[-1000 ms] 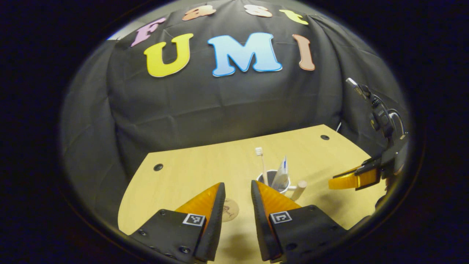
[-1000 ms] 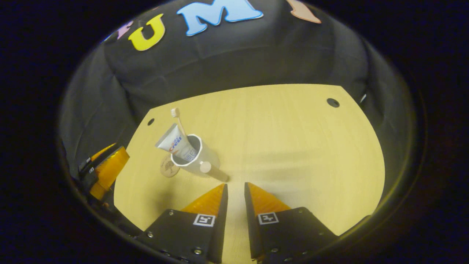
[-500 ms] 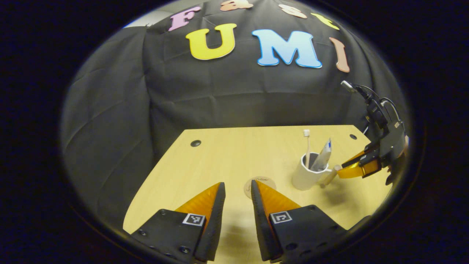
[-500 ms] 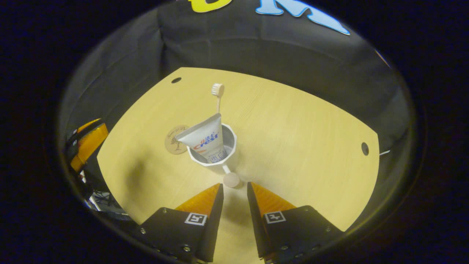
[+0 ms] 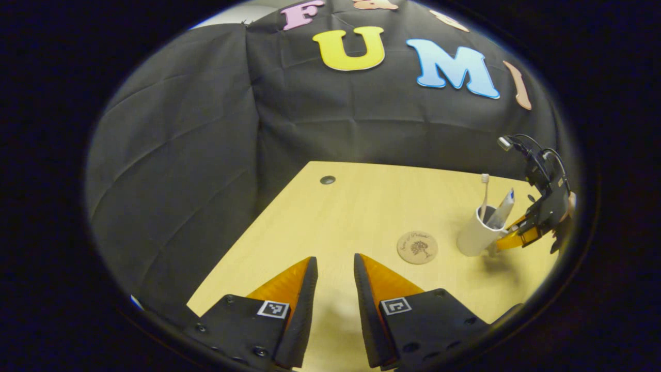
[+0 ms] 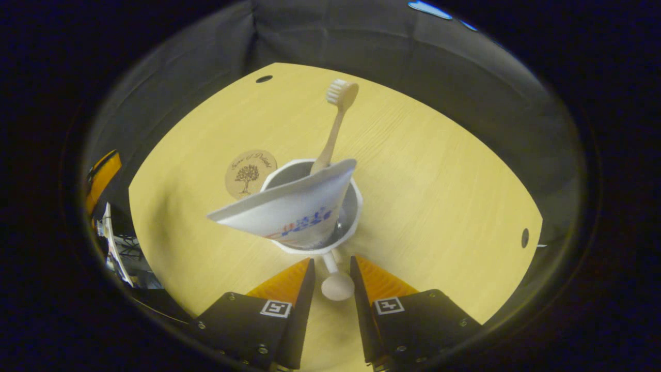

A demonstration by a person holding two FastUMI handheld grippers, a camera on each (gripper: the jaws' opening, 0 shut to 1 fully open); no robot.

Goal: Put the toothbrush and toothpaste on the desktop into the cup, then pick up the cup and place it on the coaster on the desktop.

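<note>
A white cup [image 6: 358,206] stands on the wooden desktop [image 6: 439,181]. In it a toothpaste tube [image 6: 294,212] leans left and a wooden toothbrush [image 6: 333,129] stands bristles up. The cup's peg-like handle [image 6: 336,285] pokes between the fingers of my right gripper [image 6: 332,261], which is open around it. The round coaster [image 6: 250,173] lies just beyond the cup to the left, with nothing on it. In the left gripper view the cup [image 5: 475,235] and right gripper [image 5: 508,240] sit far right, the coaster [image 5: 417,247] left of them. My left gripper [image 5: 334,263] hangs open over the desk's near left edge.
The desktop has small dark cable holes [image 5: 327,180] [image 6: 524,237] near its corners. Black cloth walls rise right behind the desk's far edge. The left gripper [image 6: 100,173] shows at the far left of the right gripper view, off the desk's corner.
My right gripper has closed in on the cup until the handle sits between its fingers. My left gripper has drawn away leftward, leaving cup and coaster farther off to its right.
</note>
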